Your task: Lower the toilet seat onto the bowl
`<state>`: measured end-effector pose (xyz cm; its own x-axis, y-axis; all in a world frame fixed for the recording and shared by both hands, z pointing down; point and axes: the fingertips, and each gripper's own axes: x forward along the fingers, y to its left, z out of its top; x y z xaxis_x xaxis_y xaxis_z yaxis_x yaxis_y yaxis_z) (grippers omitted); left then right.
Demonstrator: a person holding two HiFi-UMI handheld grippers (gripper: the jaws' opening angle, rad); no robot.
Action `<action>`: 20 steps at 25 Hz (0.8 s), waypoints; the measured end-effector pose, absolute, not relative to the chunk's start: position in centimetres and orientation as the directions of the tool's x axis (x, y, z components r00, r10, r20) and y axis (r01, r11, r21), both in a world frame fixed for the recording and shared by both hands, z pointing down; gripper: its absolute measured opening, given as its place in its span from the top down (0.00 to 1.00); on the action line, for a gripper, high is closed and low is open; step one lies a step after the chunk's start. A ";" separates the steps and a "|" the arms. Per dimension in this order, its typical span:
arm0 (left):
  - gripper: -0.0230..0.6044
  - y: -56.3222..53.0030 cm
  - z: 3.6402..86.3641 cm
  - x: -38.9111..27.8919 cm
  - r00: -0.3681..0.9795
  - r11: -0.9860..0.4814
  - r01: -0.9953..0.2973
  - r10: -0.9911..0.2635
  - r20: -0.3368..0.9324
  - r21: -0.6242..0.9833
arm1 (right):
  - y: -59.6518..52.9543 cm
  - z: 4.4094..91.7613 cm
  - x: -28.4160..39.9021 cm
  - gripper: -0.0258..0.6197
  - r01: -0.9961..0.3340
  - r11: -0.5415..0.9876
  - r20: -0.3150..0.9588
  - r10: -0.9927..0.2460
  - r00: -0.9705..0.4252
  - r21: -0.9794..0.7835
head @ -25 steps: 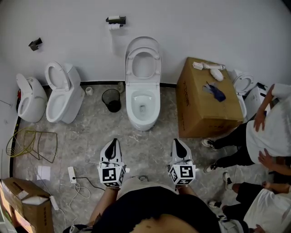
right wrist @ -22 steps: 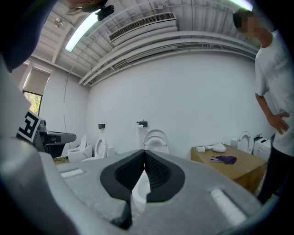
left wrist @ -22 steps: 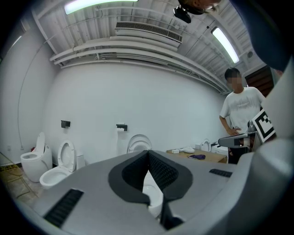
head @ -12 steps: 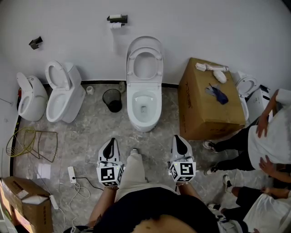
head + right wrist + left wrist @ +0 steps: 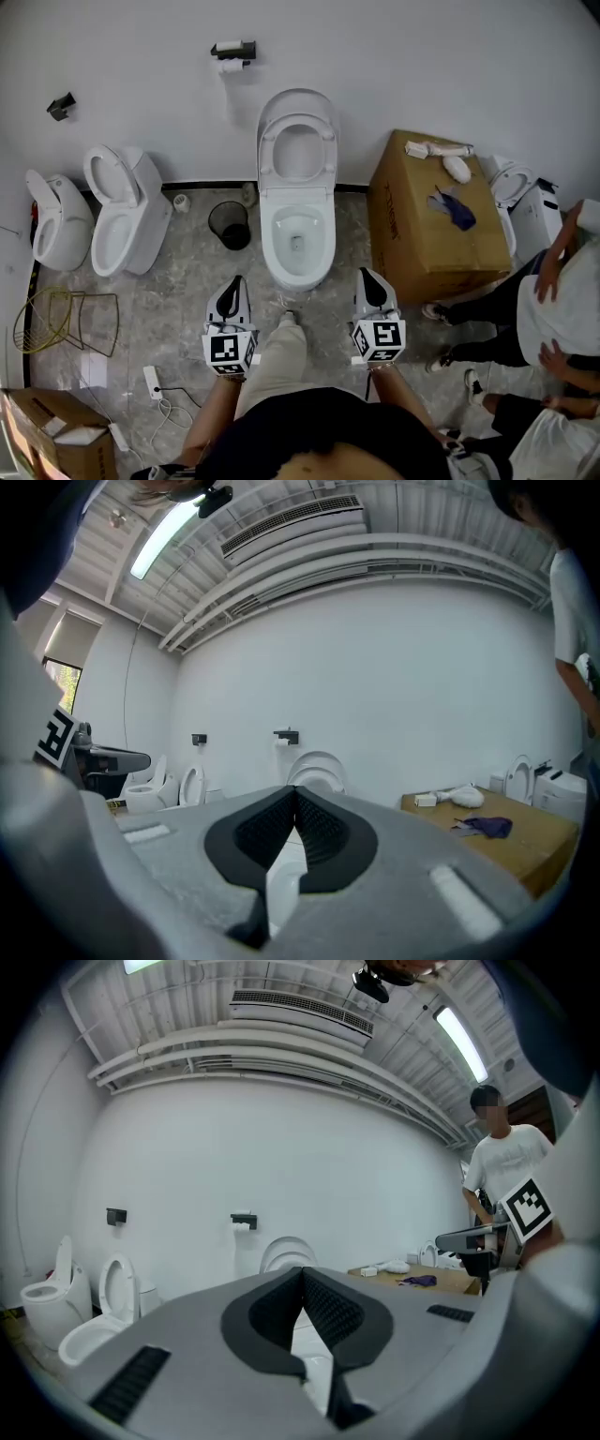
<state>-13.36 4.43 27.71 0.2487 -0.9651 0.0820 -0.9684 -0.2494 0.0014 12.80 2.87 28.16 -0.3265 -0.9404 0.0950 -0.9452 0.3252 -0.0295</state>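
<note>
The white toilet stands against the far wall, its seat (image 5: 297, 150) and lid raised upright above the open bowl (image 5: 298, 234). My left gripper (image 5: 234, 283) and right gripper (image 5: 368, 277) point level at it from either side of the bowl's front, a short way back and touching nothing. Both are shut with nothing between the jaws. In the left gripper view the shut left gripper (image 5: 302, 1274) sits below the raised seat (image 5: 286, 1252). The right gripper view shows the shut right gripper (image 5: 294, 794) below the seat (image 5: 317, 769).
A large cardboard box (image 5: 431, 211) with small items on top stands right of the toilet. A black bin (image 5: 229, 225) is on its left, then two more toilets (image 5: 122, 211). People (image 5: 553, 309) stand at the right. A wire rack (image 5: 56, 319) and cables lie lower left.
Both grippers have moved forward toward the toilet together, and the person's leg has stepped forward between them. The toilet now looks nearer. The jaws stayed shut.
</note>
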 end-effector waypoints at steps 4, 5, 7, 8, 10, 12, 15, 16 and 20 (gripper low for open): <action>0.96 -1.4 27.1 -12.9 0.290 -0.291 -0.957 -0.955 0.066 -0.003 | -2.9 27.6 11.5 0.95 -0.938 0.345 0.084 -0.935 -0.345 -0.017; 0.96 -3.0 27.0 -12.8 0.302 -0.303 -0.953 -0.951 0.063 -0.005 | -4.5 27.5 11.3 0.95 -0.938 0.346 0.080 -0.935 -0.345 -0.011; 0.96 -6.3 27.0 -12.6 0.318 -0.319 -0.948 -0.946 0.062 -0.008 | -7.9 27.3 11.0 0.95 -0.939 0.343 0.076 -0.937 -0.342 0.002; 0.96 -8.0 27.0 -12.5 0.323 -0.324 -0.946 -0.944 0.062 -0.007 | -9.7 27.4 10.9 0.95 -0.940 0.341 0.075 -0.938 -0.339 0.006; 0.96 -11.6 27.2 -12.4 0.330 -0.331 -0.944 -0.942 0.064 -0.006 | -13.5 27.6 11.0 0.95 -0.943 0.332 0.076 -0.941 -0.330 0.007; 0.96 -15.1 27.3 -12.3 0.339 -0.340 -0.940 -0.939 0.063 -0.007 | -17.3 27.8 11.0 0.95 -0.947 0.321 0.079 -0.944 -0.319 0.009; 0.96 -19.9 27.6 -12.2 0.347 -0.348 -0.938 -0.936 0.068 -0.004 | -22.3 28.1 11.1 0.95 -0.952 0.305 0.084 -0.949 -0.303 0.019; 0.96 -21.4 27.8 -12.3 0.345 -0.346 -0.938 -0.936 0.071 0.000 | -23.9 28.2 11.2 0.95 -0.953 0.302 0.087 -0.950 -0.299 0.018; 0.96 -27.5 28.9 -12.9 0.333 -0.334 -0.943 -0.939 0.089 0.014 | -29.9 29.1 11.1 0.95 -0.950 0.312 0.102 -0.945 -0.309 0.011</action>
